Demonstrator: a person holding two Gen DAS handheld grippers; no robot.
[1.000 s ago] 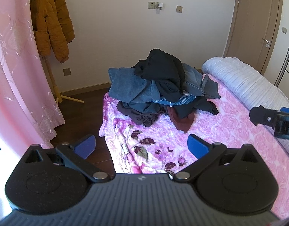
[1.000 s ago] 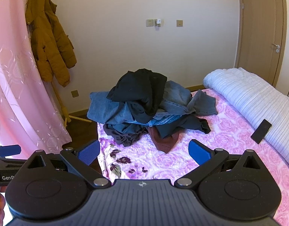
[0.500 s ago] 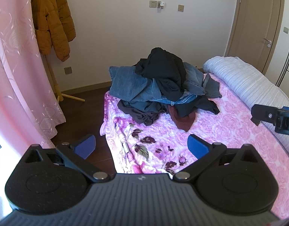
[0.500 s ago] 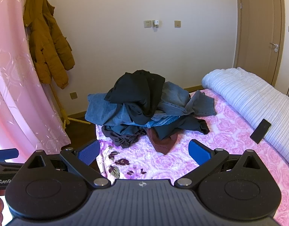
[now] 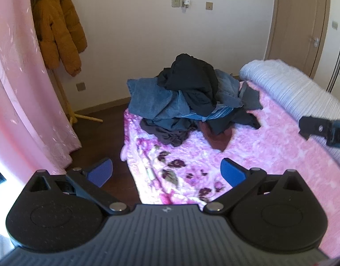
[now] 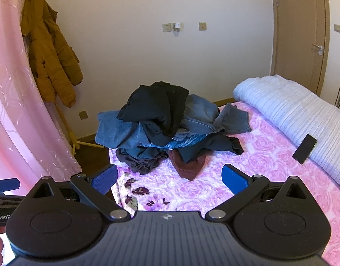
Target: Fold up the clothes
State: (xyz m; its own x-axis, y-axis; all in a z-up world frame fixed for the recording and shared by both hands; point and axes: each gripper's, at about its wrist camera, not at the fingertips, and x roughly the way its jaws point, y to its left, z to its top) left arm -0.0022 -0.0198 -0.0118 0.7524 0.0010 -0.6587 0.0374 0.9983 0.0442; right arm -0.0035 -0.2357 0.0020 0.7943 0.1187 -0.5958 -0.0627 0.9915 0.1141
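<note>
A pile of clothes (image 5: 187, 102) (image 6: 165, 128) lies at the far end of a bed with a pink floral blanket (image 5: 247, 155) (image 6: 258, 168). A black garment tops the pile, blue jeans sit under it, and a dark red piece (image 6: 188, 166) pokes out at the front. My left gripper (image 5: 166, 173) is open and empty, well short of the pile, over the blanket's left edge. My right gripper (image 6: 168, 178) is open and empty too, also short of the pile. The right gripper's finger (image 5: 320, 129) shows at the right edge of the left wrist view.
A rolled white quilt (image 6: 291, 113) lies along the bed's right side with a black phone (image 6: 304, 148) leaning on it. A pink curtain (image 5: 26, 102) hangs at left, beside an orange coat (image 6: 48, 51) on a stand. A wooden door (image 6: 302, 33) is at right.
Both grippers have moved slightly toward the pile, which looks a little larger and lower in each view. The fingers stay open.
</note>
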